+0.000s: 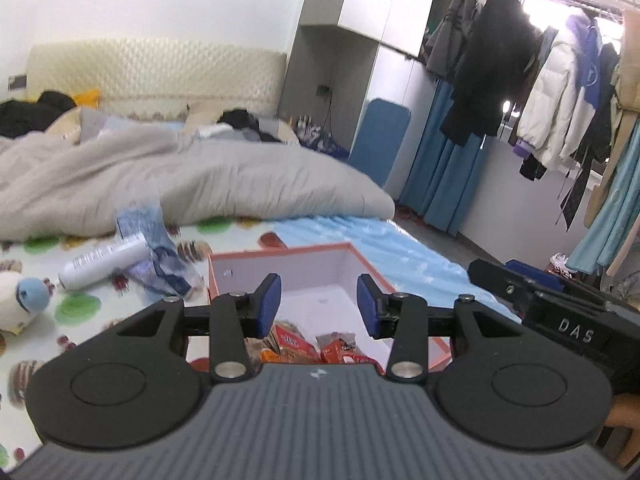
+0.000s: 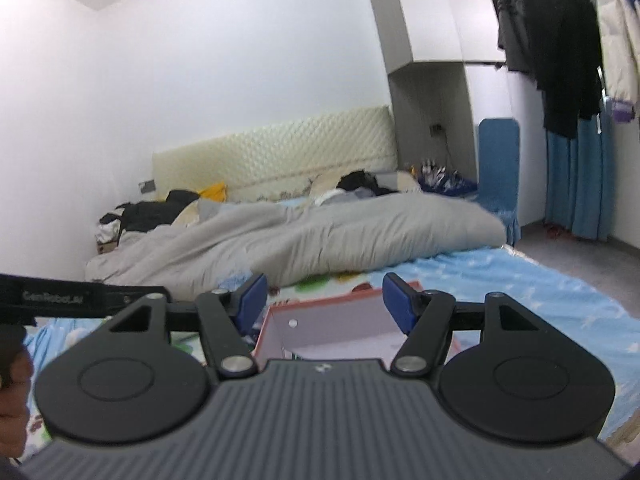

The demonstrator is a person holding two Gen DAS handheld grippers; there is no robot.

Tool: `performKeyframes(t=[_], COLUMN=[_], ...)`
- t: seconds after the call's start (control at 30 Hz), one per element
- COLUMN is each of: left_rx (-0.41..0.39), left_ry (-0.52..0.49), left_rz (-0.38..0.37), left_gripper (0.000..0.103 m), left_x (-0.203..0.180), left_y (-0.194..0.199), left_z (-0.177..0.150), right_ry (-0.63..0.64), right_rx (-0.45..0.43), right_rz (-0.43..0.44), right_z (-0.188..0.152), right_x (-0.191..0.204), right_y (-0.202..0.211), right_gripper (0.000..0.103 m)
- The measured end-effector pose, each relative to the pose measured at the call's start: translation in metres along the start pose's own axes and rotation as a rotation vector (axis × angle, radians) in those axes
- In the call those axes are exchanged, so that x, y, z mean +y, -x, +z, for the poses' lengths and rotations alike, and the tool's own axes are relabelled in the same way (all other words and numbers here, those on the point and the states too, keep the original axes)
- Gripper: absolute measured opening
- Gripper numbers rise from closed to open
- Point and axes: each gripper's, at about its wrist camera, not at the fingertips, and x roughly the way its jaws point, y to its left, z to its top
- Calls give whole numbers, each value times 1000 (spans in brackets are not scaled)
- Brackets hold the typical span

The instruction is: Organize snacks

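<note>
Left wrist: bottle (lying down) left of box.

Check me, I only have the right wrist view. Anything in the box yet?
Observer: Yes. The left wrist view shows orange and red snack packets lying in the box.
Operator: Left gripper holding one?
Observer: No. The left gripper is open above the box, nothing between its fingers.
Operator: Anything left outside the box?
Observer: A white bottle lies on its side on the spotted sheet left of the box, against a blue wrapper. I cannot read what they are.
</note>
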Motion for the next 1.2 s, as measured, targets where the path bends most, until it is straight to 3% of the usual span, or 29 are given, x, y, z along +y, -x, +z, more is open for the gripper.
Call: performKeyframes(t=[0.37,0.77,1.2], left_rx=[-4,20,65], left_ry=[2,-15,48], left_rz=[-6,18,54], left_gripper=[48,48,48], left_x=[-16,-24,-4], left_y=[57,79,89], left_z=[-17,-46,-63], right_ry=[-16,-13,-16], right_rx=[18,79,135], right_rz=[-40,-74,-82], right_z=[-6,-33,-49], right_x=[4,8,17], right_y=[45,70,72], right_gripper=[66,66,66])
